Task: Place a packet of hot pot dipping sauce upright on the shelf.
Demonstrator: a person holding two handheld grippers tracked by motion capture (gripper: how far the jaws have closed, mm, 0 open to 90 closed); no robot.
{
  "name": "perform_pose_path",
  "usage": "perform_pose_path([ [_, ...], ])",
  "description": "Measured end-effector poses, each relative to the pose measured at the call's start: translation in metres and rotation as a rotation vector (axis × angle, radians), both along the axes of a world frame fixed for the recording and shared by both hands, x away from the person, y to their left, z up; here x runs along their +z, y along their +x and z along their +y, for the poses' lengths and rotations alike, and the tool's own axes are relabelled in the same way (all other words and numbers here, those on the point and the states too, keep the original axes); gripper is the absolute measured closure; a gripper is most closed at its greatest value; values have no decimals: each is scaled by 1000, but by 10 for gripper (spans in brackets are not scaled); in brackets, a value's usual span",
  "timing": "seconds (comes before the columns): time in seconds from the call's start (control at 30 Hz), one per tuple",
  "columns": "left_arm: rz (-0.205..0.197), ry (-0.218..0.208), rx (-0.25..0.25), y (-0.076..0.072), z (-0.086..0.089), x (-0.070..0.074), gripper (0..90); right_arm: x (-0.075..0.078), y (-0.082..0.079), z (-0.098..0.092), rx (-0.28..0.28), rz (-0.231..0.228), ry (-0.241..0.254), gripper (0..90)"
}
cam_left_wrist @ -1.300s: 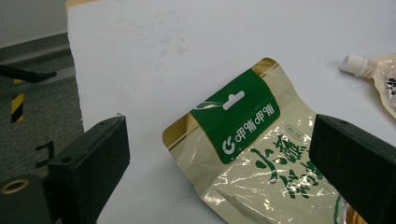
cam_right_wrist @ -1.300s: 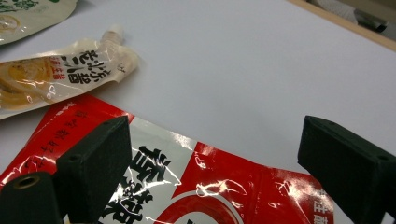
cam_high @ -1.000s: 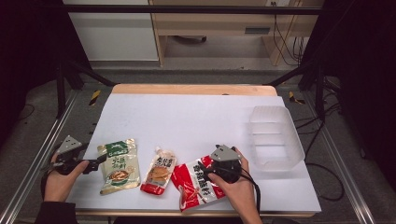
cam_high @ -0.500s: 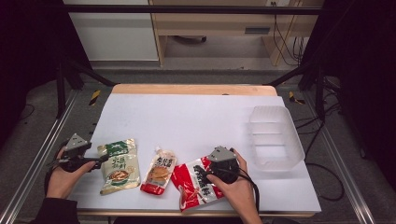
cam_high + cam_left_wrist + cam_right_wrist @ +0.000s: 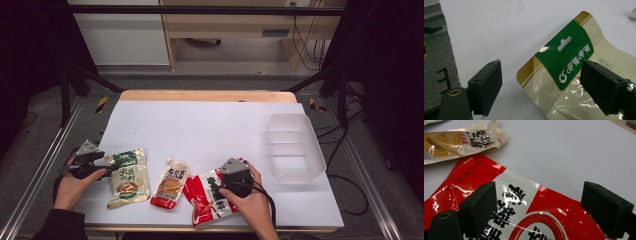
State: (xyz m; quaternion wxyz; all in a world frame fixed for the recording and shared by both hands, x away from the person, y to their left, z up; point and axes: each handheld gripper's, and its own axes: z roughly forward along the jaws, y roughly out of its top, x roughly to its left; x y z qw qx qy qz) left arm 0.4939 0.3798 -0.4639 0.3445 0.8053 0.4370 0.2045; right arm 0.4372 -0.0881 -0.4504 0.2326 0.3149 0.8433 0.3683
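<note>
- The green and beige pouch [image 5: 127, 175] lies flat near the front left corner of the bench [image 5: 210, 125], its green header toward the left edge.
- The left gripper [image 5: 107, 169] sits at that header; in the left gripper view [image 5: 541, 82] its jaws have just been closing but stand apart, one over bare bench, the other over the pouch [image 5: 571, 75], pads not pressing on it.
- Little bench is left between the pouch and the left edge; beyond it comes a metal rail [image 5: 40, 175] and grey floor.
- The small orange sachet [image 5: 171, 182] lies just beside the pouch, a narrow strip of white between them, with the red packet [image 5: 207, 197] close on its other side.
- The right gripper [image 5: 227, 175] rests over the red packet near the front edge; in the right gripper view [image 5: 539, 207] its jaws are spread wide over the packet [image 5: 524, 215], gripping nothing.
- A clear plastic tray [image 5: 295, 147] stands near the right edge, well apart from the packets.
- The middle and back of the bench are open white surface, up to the wooden strip along the back edge.
- The right hand [image 5: 252, 205] covers part of the red packet, and whether the packet's lower corner passes the front edge is hard to tell.
- The pouch's lower end is cut off in the left gripper view, and its print is too small to read from above.
</note>
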Motion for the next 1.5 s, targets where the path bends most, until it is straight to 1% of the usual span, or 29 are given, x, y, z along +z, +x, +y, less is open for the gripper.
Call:
perform_pose_path([
  [0.03,0,0,0,0,0,0,191,0,0,0,0,0,0,139],
  [0.07,-1,19,-22,0,-4,0,203,0,0,0,-3,0,1,139],
  [0.1,-1,19,-22,0,-4,0,222,0,0,0,-3,0,1,139],
  [0.13,0,13,-39,-1,-7,1,235,1,1,0,-1,1,0,139],
  [0.17,0,13,-39,-1,-7,1,236,1,1,-1,-3,3,0,139],
  [0.2,7,28,-45,-2,-9,1,233,1,1,-1,-4,4,-1,139],
  [0.23,7,28,-45,-2,-9,1,240,1,1,-1,-4,4,-1,139],
  [0.27,-4,27,-50,-4,-8,4,256,1,1,-2,-3,5,-4,139],
  [0.3,-7,7,-50,-6,-7,6,269,1,1,-2,-6,5,-3,139],
  [0.37,-9,-17,-52,-10,-5,8,282,1,1,-4,-10,4,2,139],
  [0.43,-13,-20,-57,-12,-5,9,301,2,2,-5,-11,3,1,139],
  [0.47,-16,-27,-68,-17,-5,12,310,2,2,-5,-11,4,0,139],
  [0.53,-16,-38,-76,-23,-4,14,332,2,2,-6,-13,5,2,139],
  [0.63,-7,-38,-89,-27,-3,15,368,2,2,-6,-12,7,0,139],
  [0.67,13,-34,-97,-29,-2,14,377,2,2,-6,-12,7,-1,139],
  [0.7,13,-34,-97,-29,-2,14,395,2,2,-6,-11,7,-1,139],
  [0.77,27,-36,-113,-29,1,12,417,2,2,-6,-8,7,-3,139],
  [0.8,30,-33,-125,-29,1,11,436,2,2,-6,-8,7,-3,139],
  [0.83,30,-33,-125,-29,1,11,462,2,2,-6,-8,7,-3,139],
  [0.87,38,-28,-141,-29,2,9,480,2,2,-5,-7,7,-1,139],
  [0.93,39,-24,-147,-29,3,9,522,2,2,-5,-7,9,-3,139],
  [0.97,39,-25,-141,-29,5,8,542,1,2,-5,-7,10,-5,139],
  [1.07,42,-25,-142,-26,6,6,558,1,3,-5,-4,9,-8,139],
  [1.1,50,-17,-148,-24,6,4,558,1,3,-5,-3,11,-13,139],
  [1.13,50,-17,-148,-24,6,4,558,1,3,-5,-3,11,-13,139],
  [1.2,49,-1,-149,-23,5,2,567,0,3,-4,-1,16,-16,139],
  [1.3,45,3,-150,-22,4,2,586,-1,4,-4,-1,21,-19,139],
  [1.4,40,-8,-145,-21,5,1,611,-1,4,-3,3,21,-21,139],
  [1.5,37,-2,-146,-19,7,1,644,-2,4,-3,2,24,-21,139],
])
